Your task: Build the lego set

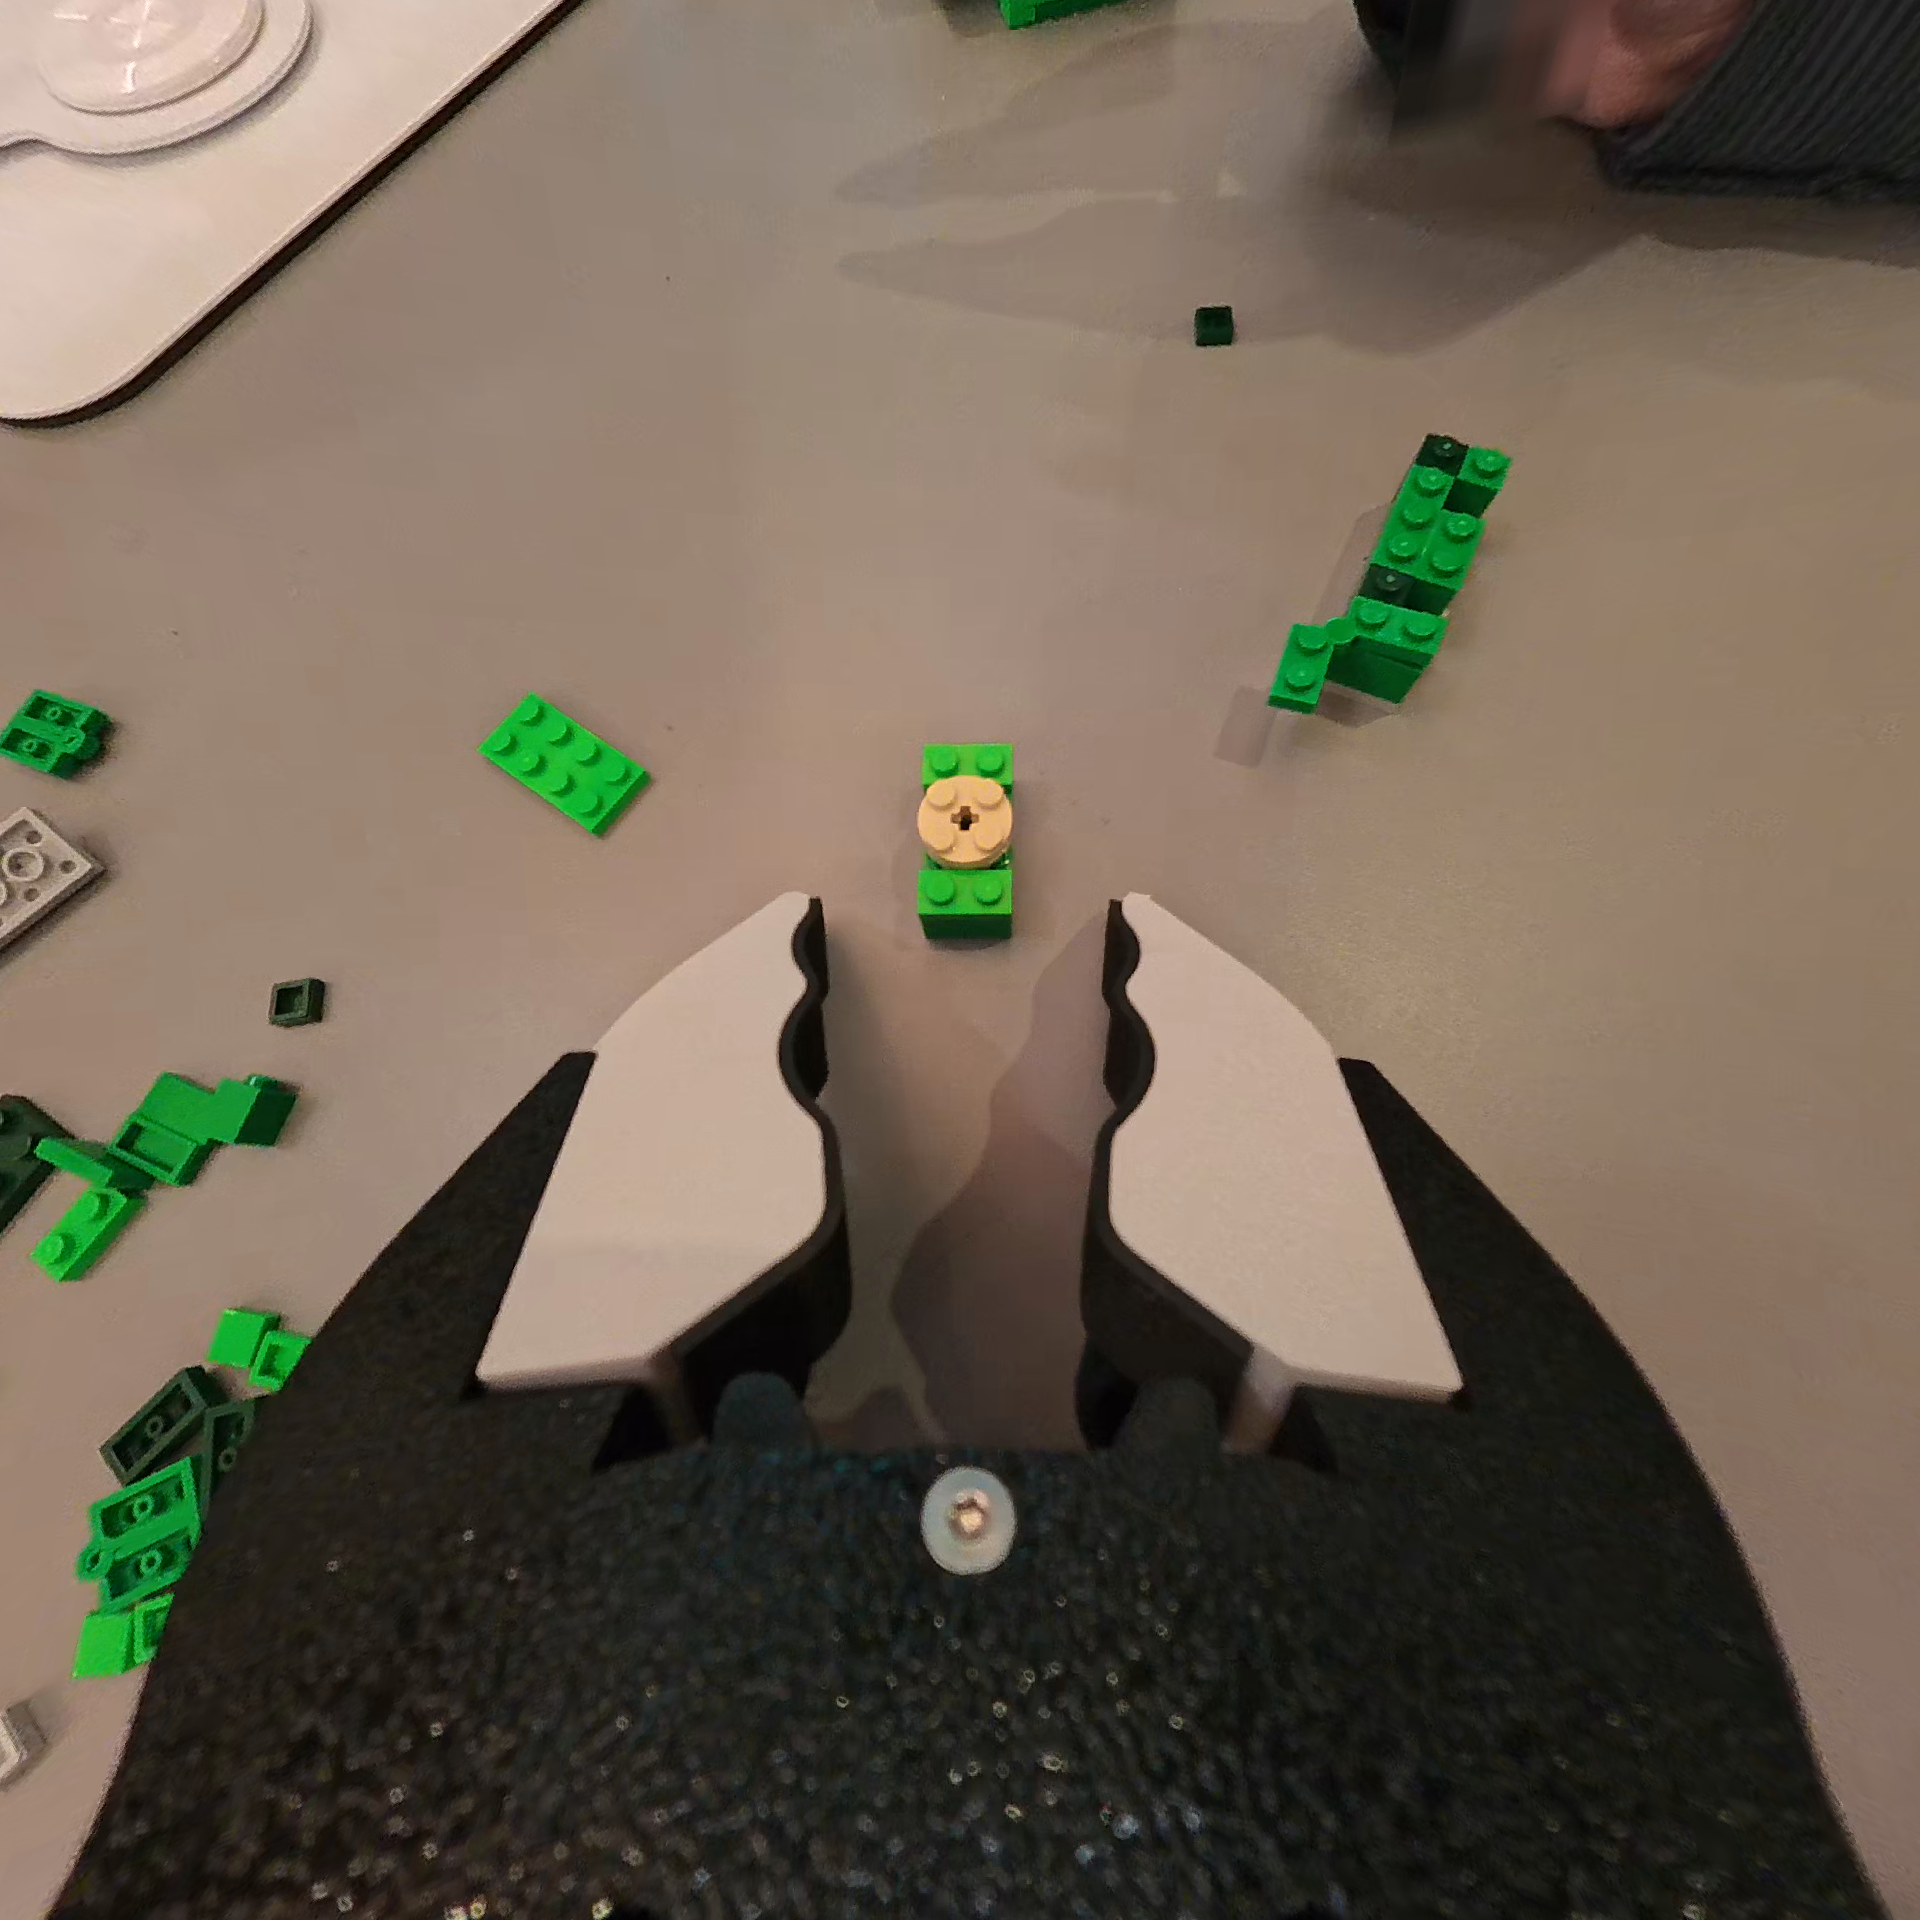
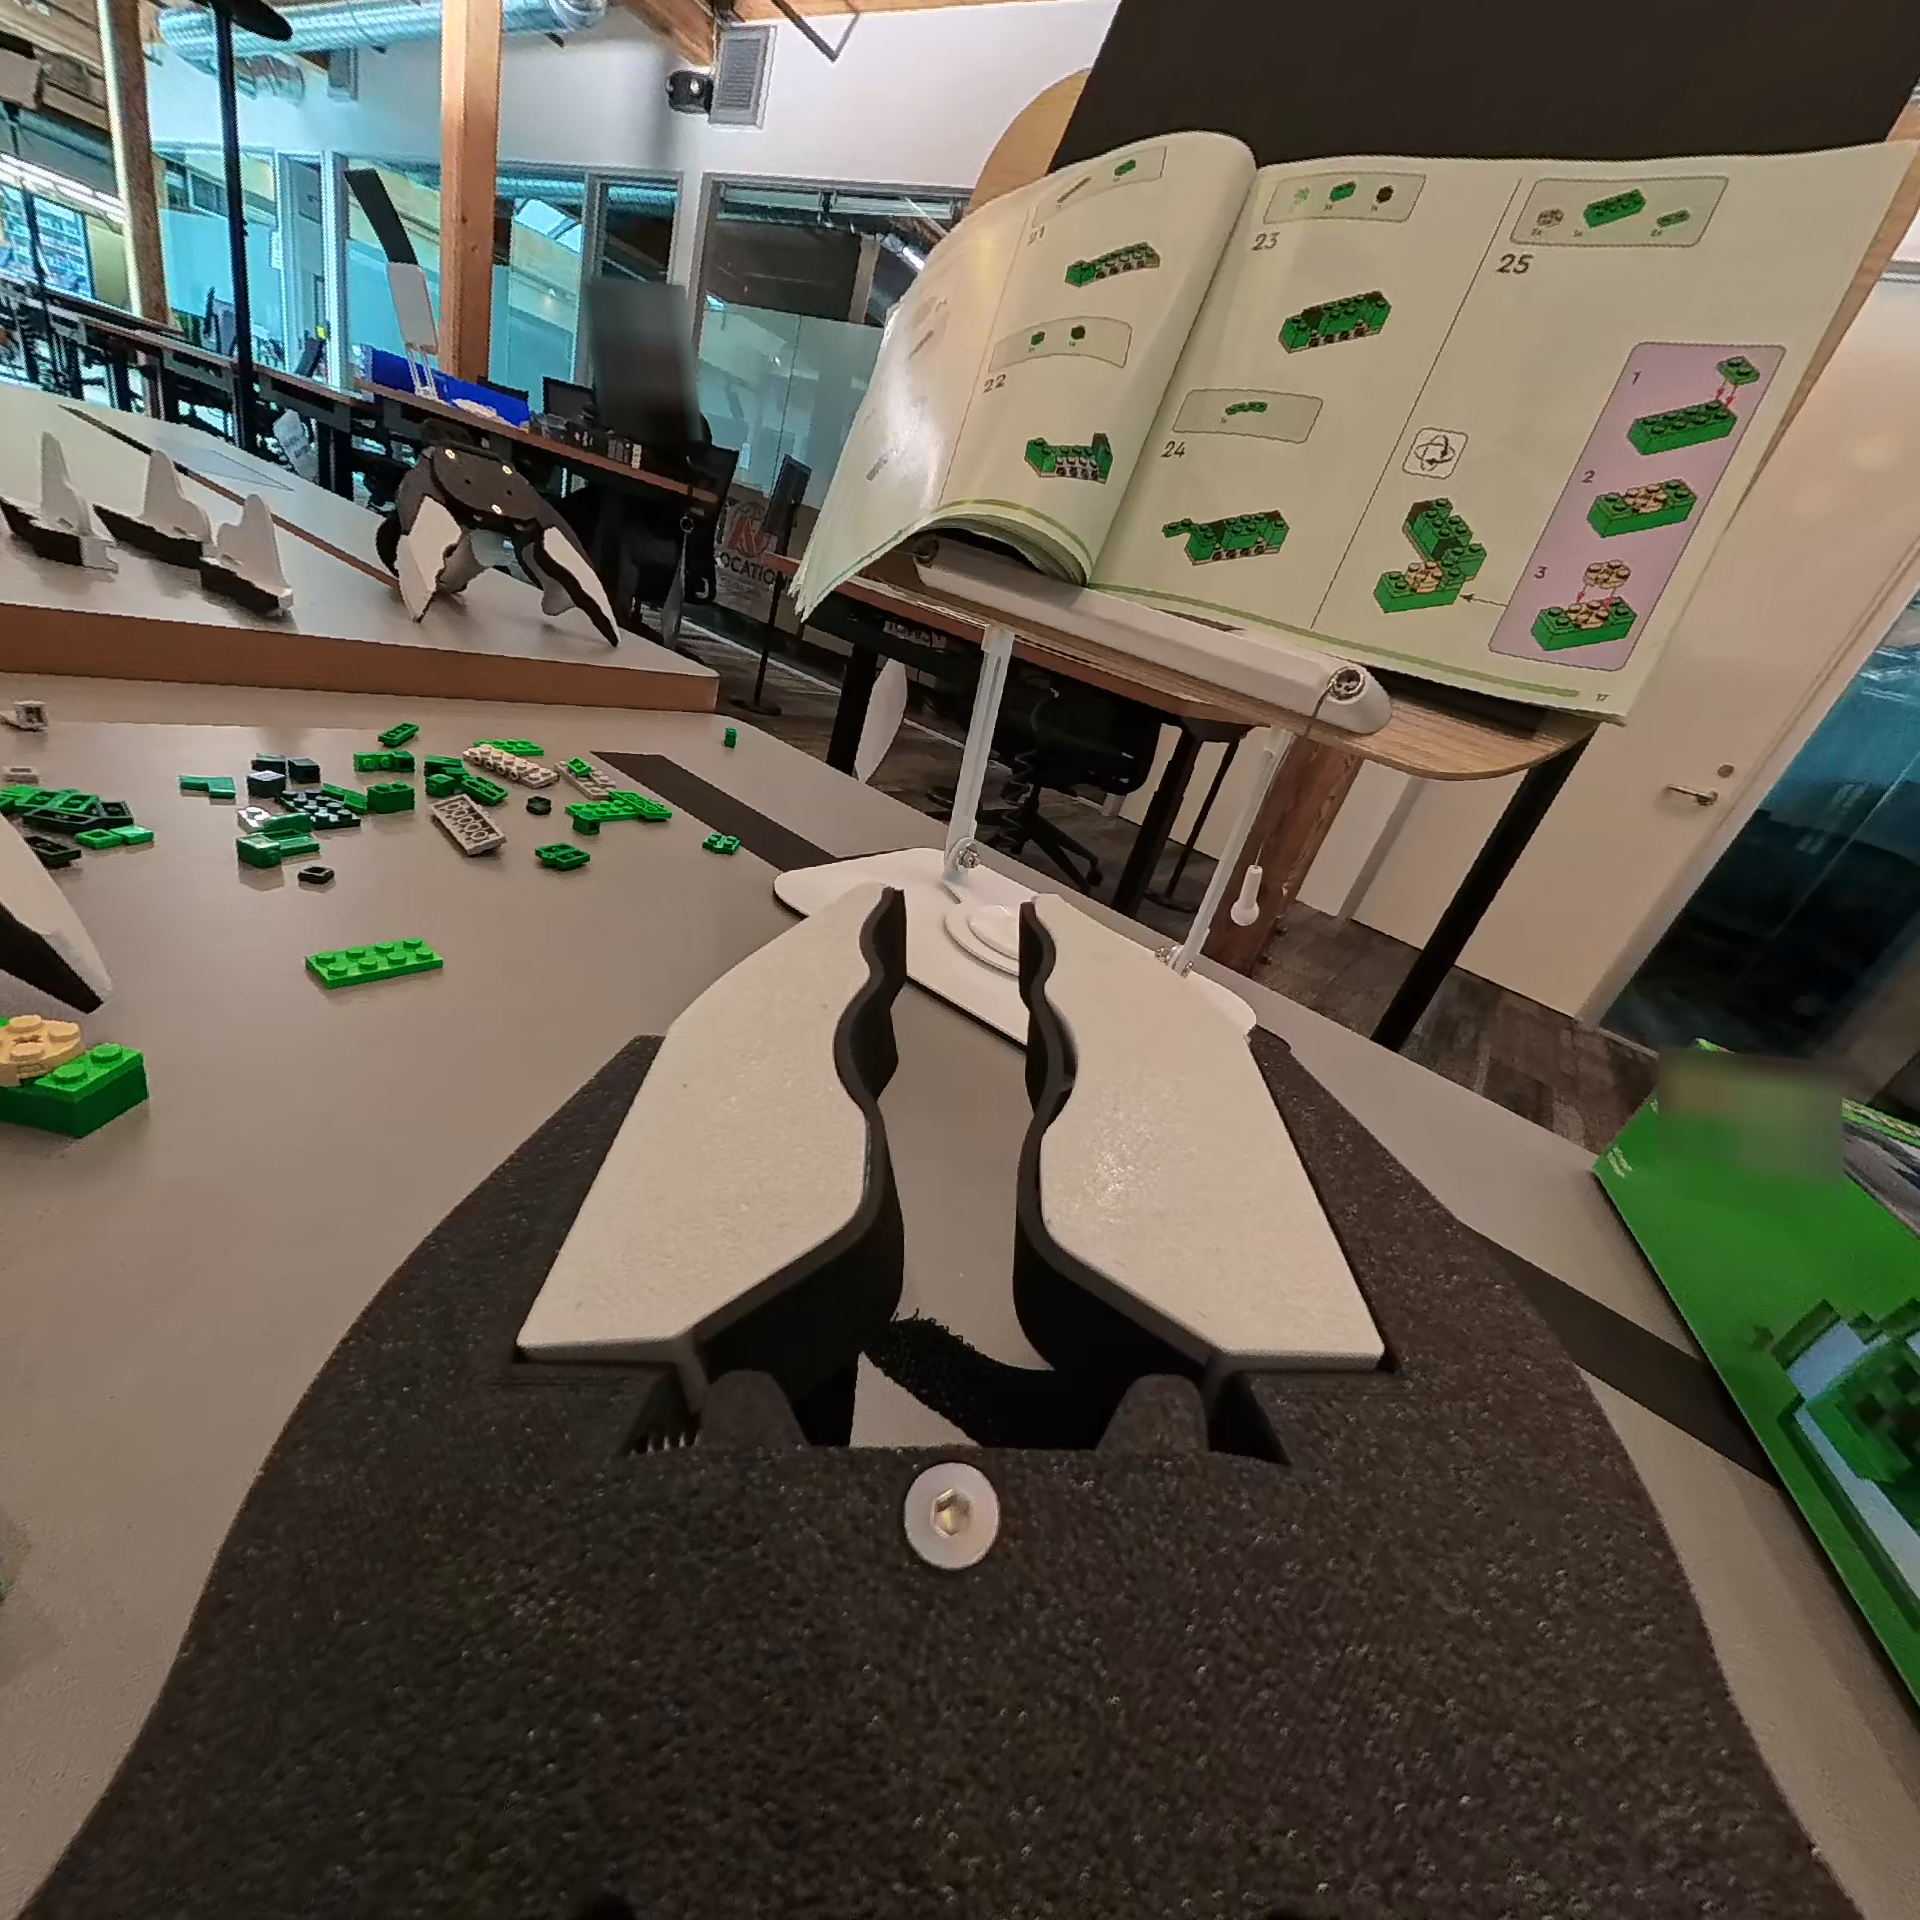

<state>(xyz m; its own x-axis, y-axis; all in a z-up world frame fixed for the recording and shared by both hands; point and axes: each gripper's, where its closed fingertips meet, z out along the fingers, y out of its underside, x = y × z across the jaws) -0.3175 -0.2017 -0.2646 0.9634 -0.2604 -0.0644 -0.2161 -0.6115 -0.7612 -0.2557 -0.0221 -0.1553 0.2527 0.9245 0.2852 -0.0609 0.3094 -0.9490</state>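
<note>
A small green brick stack with a tan round plate on top (image 1: 966, 842) stands on the grey table just beyond my left gripper (image 1: 966, 914), which is open and empty above it. The same stack shows at the left edge of the right wrist view (image 2: 68, 1075). A larger green stepped assembly (image 1: 1392, 582) lies to the right. A flat green plate (image 1: 563, 762) lies to the left and also shows in the right wrist view (image 2: 374, 961). My right gripper (image 2: 961, 920) is open and empty, facing the open instruction booklet (image 2: 1351, 416).
Loose green, dark green and grey pieces lie scattered at the left (image 1: 156, 1143) and on the far table (image 2: 416, 800). The booklet's white stand (image 2: 987, 914) sits ahead. A green set box (image 2: 1787, 1351) lies right. A person's hand (image 1: 1642, 62) is at the top right. Spare grippers (image 2: 488, 530) rest on another table. My hands' fingertips stand some 20 cm from each other. From the left gripper's tips to the flat green plate (image 1: 563, 762) is close to 6 cm. The right camera catches it too, in the right wrist view (image 2: 373, 961).
</note>
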